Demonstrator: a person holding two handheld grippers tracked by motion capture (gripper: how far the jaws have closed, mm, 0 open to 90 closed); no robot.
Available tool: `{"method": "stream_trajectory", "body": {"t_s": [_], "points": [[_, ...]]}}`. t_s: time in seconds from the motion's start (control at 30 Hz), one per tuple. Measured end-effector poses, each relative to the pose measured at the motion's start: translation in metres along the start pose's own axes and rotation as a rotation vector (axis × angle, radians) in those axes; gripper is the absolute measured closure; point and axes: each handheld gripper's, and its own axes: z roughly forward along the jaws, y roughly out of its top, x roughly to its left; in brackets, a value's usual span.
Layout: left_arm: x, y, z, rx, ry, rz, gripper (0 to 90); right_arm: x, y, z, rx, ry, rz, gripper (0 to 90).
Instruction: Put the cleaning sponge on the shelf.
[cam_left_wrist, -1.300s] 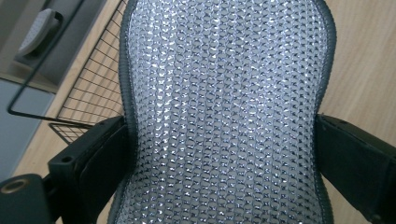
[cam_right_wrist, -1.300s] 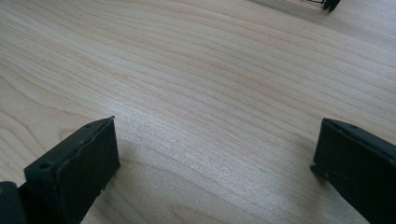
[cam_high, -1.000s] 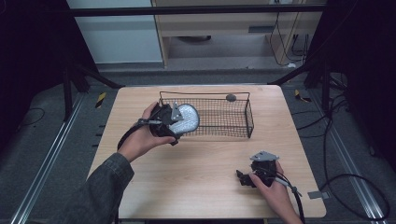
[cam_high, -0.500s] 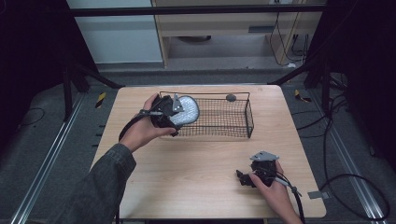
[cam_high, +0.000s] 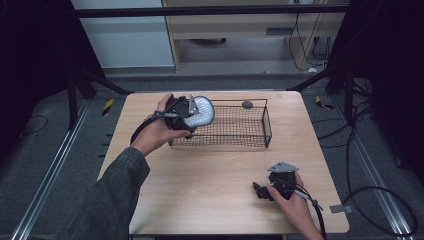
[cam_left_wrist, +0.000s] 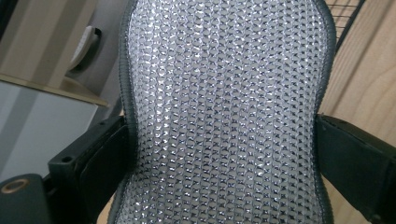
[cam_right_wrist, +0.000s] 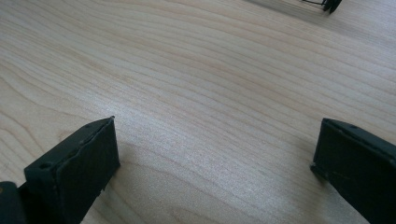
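A black wire basket (cam_high: 235, 127) stands on the table (cam_high: 210, 185) near its far edge, a little to the right of the middle. Through its mesh walls I see only the wood of the table, so nothing seems to lie inside it. A small dark round thing (cam_high: 247, 104) sits at the far rim of the basket; I cannot tell if it is inside or just behind it. The left gripper (cam_high: 186, 114) is held above the left end of the basket, over its near left corner, and its jaws pinch a silver pad (cam_high: 200, 111) with a shiny knitted surface and a dark grey border. In the left gripper view the pad (cam_left_wrist: 224, 116) stands between the two black jaws, which press on its two sides. The right gripper (cam_high: 265, 190) rests low on the table near the near right corner, well apart from the basket, and in the right gripper view its jaws are spread wide with only bare wood between them. No brand, label or writing can be read on these things.
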Motion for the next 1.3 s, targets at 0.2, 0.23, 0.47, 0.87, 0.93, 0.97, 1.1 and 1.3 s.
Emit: {"method": "stream_trajectory", "body": {"t_s": [0.2,0.23,0.47,0.87,0.93,0.97,1.1,1.3], "points": [[0.003,0.008,0.004,0.005,0.018,0.024,4.9,0.0,0.0,0.0,0.001,0.002,0.004,0.3],[0.003,0.009,0.005,-0.002,0.019,0.025,4.9,0.0,0.0,0.0,0.002,0.002,0.004,0.3],[0.002,0.011,0.012,0.0,0.024,0.041,4.9,0.0,0.0,0.0,0.001,0.002,0.004,0.3],[0.003,0.011,0.032,0.007,0.01,0.049,4.9,0.0,0.0,0.0,-0.001,-0.003,-0.003,0.4],[0.005,0.011,0.035,0.009,0.012,0.05,4.9,0.0,0.0,0.0,0.001,0.001,0.006,0.3],[0.006,0.01,0.037,0.011,0.006,0.046,4.9,0.0,0.0,0.001,-0.002,-0.006,-0.009,0.4],[0.007,0.009,0.043,0.014,0.001,0.042,4.9,0.0,0.0,0.0,-0.002,-0.003,-0.004,0.4],[0.007,0.009,0.044,0.009,-0.005,0.046,4.8,0.0,0.0,0.0,-0.002,-0.003,-0.004,0.3]]}}
